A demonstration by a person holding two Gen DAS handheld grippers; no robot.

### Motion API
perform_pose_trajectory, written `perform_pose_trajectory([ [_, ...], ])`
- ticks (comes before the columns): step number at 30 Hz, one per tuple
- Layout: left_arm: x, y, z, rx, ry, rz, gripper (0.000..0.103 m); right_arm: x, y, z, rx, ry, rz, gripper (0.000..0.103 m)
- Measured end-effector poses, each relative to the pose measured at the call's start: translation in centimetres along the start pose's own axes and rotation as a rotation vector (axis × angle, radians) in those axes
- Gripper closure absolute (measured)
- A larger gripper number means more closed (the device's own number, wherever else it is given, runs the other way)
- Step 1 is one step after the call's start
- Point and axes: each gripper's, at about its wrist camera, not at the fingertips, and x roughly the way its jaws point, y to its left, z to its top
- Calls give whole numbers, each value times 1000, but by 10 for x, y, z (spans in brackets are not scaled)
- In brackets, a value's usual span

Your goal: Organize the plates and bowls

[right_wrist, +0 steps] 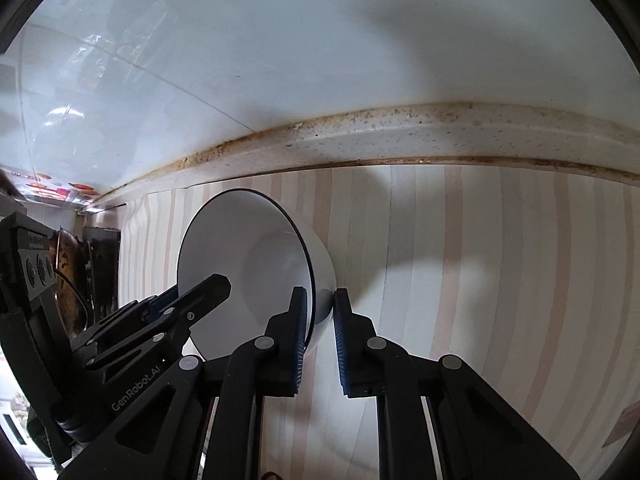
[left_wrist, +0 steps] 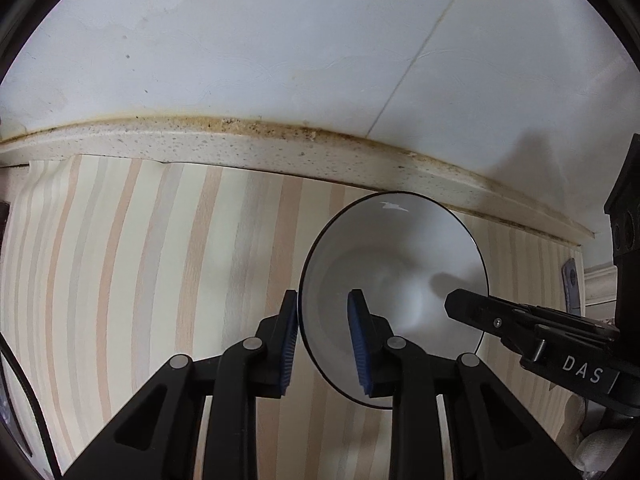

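While both of your grippers bracket the white bowl (left_wrist: pixel 394 276), treat it as what it appears to be: glazed ceramic, stiff, smooth and likely slippery, fairly heavy for its thin wall, and liable to chip if it knocks the speckled counter ledge (left_wrist: pixel 248 148) at the far side. The dark-edged rim is the sensible place to take hold, with one pad inside and one outside, low enough that the wall cannot slide out.

Your left gripper (left_wrist: pixel 324 336) straddles the bowl's left rim, its jaws partly apart: the left pad lies against the outside of the wall, while the right pad (left_wrist: pixel 358 344) stands inside the bowl, clear of it. Your right gripper (right_wrist: pixel 320 328) straddles the opposite rim, jaws narrow, one blue pad inside and one beside the outer wall; whether they are actually pinching cannot be told.

The bowl stands over the striped mat (left_wrist: pixel 160 260), near the ledge, and looks tilted, judging from the right wrist view.
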Motion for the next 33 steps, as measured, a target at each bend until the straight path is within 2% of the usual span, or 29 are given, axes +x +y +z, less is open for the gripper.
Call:
perform_pose_trajectory([
  [5, -22, -3, -9, 23, -17, -12, 81, -18, 4, -12, -8, -14, -7, 88],
  [11, -59, -15, -36, 85, -39, -25, 81, -54, 9, -48, 7, -54, -9, 88],
  [17, -88, -38, -82, 139, -24, -54, 81, -95, 3, -108, 57, -73, -9, 88],
  [25, -119, -65, -143, 211, -12, -92, 81, -142, -11, -206, 128, -101, -13, 88],
  [33, -128, -95, -191, 286, 31, -130, 81, -173, -43, -276, 217, -131, -11, 88],
])
